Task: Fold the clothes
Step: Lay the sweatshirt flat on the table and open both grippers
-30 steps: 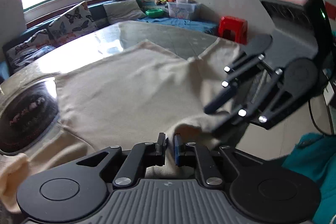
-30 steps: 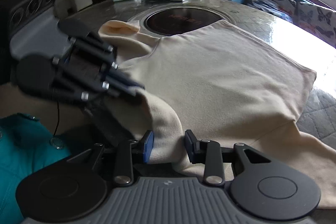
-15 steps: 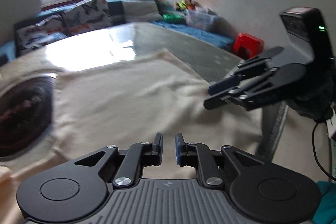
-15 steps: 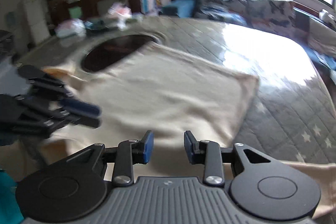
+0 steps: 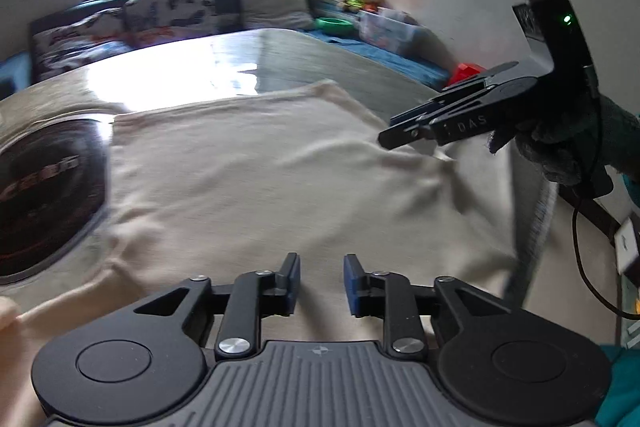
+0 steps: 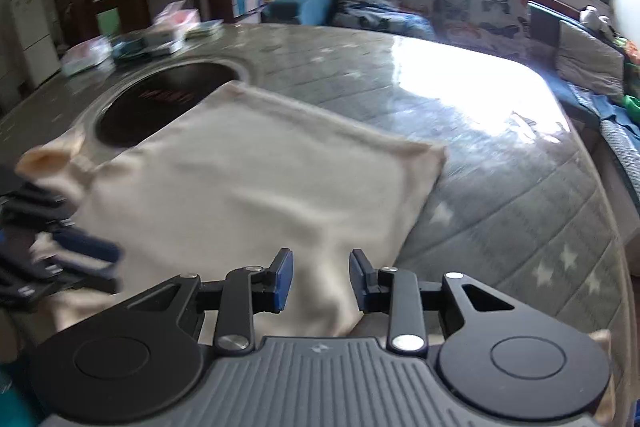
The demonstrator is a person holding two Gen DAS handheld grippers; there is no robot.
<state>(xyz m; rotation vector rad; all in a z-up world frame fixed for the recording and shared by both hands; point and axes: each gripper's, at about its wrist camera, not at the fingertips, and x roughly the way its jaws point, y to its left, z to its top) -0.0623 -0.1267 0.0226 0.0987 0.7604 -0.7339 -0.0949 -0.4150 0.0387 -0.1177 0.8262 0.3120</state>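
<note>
Right claw (image 5: 394,133), marked "DAS", and left claw (image 5: 321,283) released above cream garment (image 5: 256,179).

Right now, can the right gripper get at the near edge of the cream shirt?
Probably yes. The right gripper is open and empty, with the cream shirt directly ahead. Nothing lies between; the left gripper is off to the side.

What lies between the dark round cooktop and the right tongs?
Only the cream garment, spread flat on the table, lies between the cooktop and the right tongs; the left wrist view shows it.
</note>
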